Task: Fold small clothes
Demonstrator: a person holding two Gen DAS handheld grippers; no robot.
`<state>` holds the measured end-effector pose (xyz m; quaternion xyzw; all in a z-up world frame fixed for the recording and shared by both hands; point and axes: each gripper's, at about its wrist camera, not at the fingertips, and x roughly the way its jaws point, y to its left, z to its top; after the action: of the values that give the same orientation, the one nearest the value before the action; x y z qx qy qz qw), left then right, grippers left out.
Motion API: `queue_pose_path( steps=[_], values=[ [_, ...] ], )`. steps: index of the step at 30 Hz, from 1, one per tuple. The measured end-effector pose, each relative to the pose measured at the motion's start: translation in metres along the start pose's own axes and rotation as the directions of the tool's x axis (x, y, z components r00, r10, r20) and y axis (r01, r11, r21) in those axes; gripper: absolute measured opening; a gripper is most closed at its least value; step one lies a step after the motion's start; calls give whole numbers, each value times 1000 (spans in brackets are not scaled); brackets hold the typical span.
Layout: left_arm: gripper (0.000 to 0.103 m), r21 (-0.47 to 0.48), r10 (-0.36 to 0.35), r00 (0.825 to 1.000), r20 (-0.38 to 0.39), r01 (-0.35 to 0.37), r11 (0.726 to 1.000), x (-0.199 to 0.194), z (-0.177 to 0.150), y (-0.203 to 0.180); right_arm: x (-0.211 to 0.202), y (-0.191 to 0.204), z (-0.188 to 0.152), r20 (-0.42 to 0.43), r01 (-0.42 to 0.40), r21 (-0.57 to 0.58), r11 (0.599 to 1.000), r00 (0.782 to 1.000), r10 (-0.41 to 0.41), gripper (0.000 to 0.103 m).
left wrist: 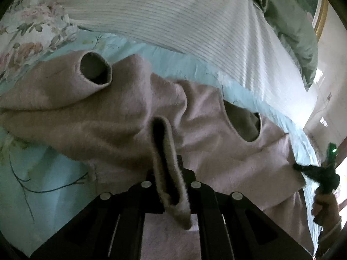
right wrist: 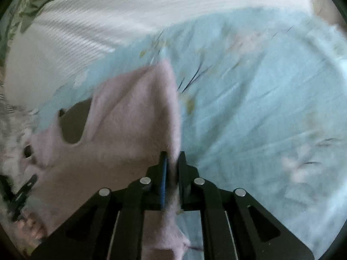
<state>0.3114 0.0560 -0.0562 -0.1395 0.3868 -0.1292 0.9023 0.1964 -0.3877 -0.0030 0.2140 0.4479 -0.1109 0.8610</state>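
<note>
A fuzzy pale pink sweater [left wrist: 121,117] lies spread on a light blue floral bedsheet [left wrist: 43,195]. Its neck opening [left wrist: 245,123] and one sleeve cuff [left wrist: 95,69] face up. My left gripper [left wrist: 171,173] is shut on a sleeve cuff of the sweater, which hangs over the fingers. My right gripper [right wrist: 172,162] is shut on the sweater's edge [right wrist: 138,112], lifting it into a peak; it also shows in the left wrist view [left wrist: 303,169] at the garment's right side. The right wrist view is motion-blurred.
A white ribbed blanket [left wrist: 173,17] lies along the far side of the bed. A green pillow [left wrist: 292,28] sits beyond it, and a floral pillow [left wrist: 26,21] at the left. The bare blue sheet [right wrist: 260,108] stretches to the right of the sweater.
</note>
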Motion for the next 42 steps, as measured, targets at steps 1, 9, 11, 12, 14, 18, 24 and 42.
queue_pose_path(
  steps=[1, 9, 11, 12, 14, 18, 24, 42],
  values=[
    [9, -3, -2, 1000, -3, 2, 1000, 0, -1, 2, -19, 8, -1, 74, 29, -15, 999, 997, -28, 14],
    [12, 4, 30, 1000, 7, -30, 1000, -12, -6, 6, 19, 59, -39, -123, -107, -154, 982, 988, 89, 21],
    [14, 7, 63, 998, 13, -64, 998, -25, -7, 14, 9, 54, -41, -101, -122, -119, 985, 989, 110, 22],
    [14, 12, 86, 996, 26, -86, 996, -32, -7, 18, 3, 55, -42, -102, -128, -106, 986, 988, 117, 25],
    [18, 16, 136, 989, 55, -137, 990, -47, -2, 27, -13, 61, -43, -82, -164, -114, 980, 985, 155, 35],
    [76, 4, 238, 966, 103, -239, 971, -65, 15, 43, -41, 70, -54, -71, -240, -144, 960, 970, 231, 48],
    [85, 89, 369, 922, 114, -379, 921, -44, 48, 45, -44, 92, -78, -96, -336, -98, 937, 940, 328, 49],
    [2, 153, 393, 917, 71, -399, 904, 5, 82, 81, -37, 103, -98, -141, -372, -52, 927, 922, 362, 50]
  ],
)
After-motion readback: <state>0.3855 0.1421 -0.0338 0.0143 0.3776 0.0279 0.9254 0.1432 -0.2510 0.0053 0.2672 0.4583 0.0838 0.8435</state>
